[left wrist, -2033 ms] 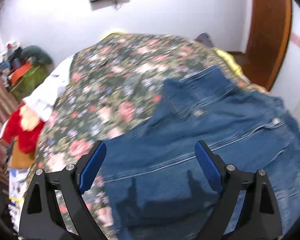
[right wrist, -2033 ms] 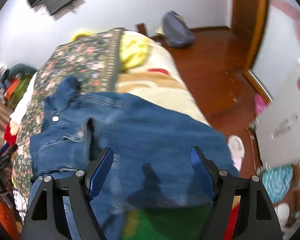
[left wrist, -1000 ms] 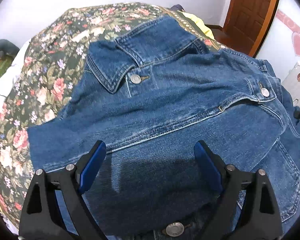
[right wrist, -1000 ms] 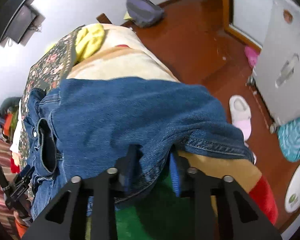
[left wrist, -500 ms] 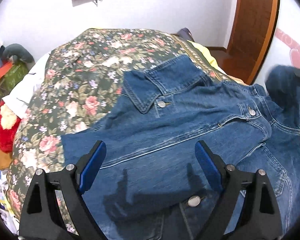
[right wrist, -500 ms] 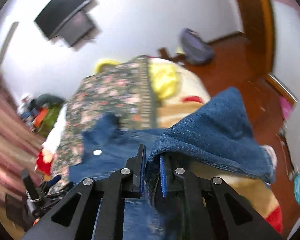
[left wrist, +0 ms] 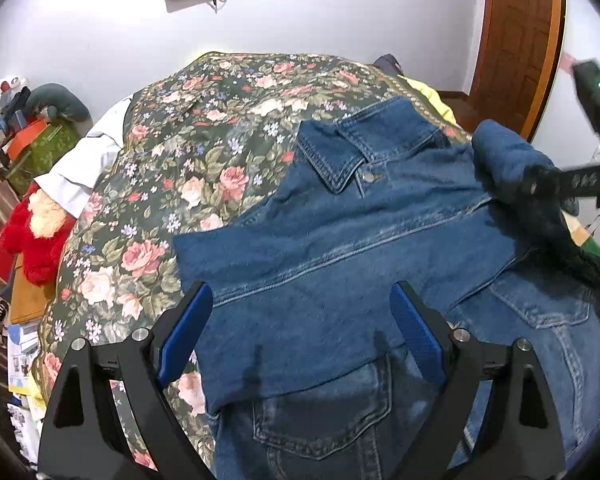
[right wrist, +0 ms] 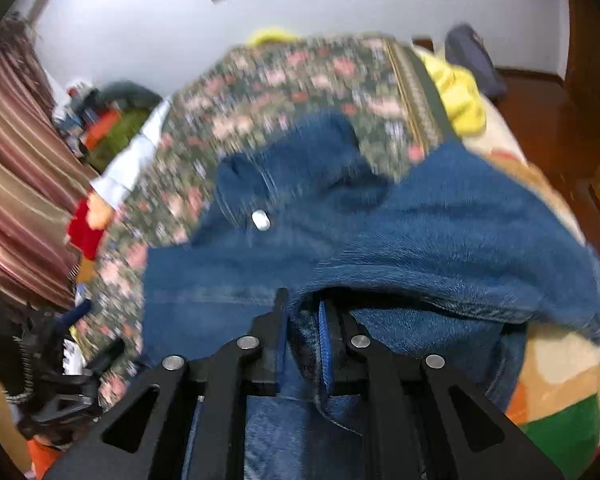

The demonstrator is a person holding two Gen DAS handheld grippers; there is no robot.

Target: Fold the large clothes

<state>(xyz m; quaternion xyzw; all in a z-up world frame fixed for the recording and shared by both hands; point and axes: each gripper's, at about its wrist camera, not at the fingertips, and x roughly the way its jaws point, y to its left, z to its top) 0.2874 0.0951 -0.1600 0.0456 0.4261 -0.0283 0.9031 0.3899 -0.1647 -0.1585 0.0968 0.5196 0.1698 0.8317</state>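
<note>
Two seconds ago both claws hung spread above the denim jacket (left wrist: pixel 340 264); now the right claw (right wrist: pixel 303 312) is clenched on the jacket's right sleeve (right wrist: pixel 460 240) and has lifted it off the edge of the bed (left wrist: pixel 204 128), carrying it inward over the jacket's front — in the left wrist view the raised sleeve sits just right of the collar (left wrist: pixel 340 152). I take this as the first sleeve fold under way, with the body fold not yet begun.

The left claw (left wrist: pixel 300 340) hovers released, jaws wide, above the near-left part of the jacket, gripping nothing.

Count: one jacket, spread front-up on the floral bedspread; two claws; one sleeve raised — the other looks already laid across the chest, though I can't be sure; two metal buttons clearly visible
</note>
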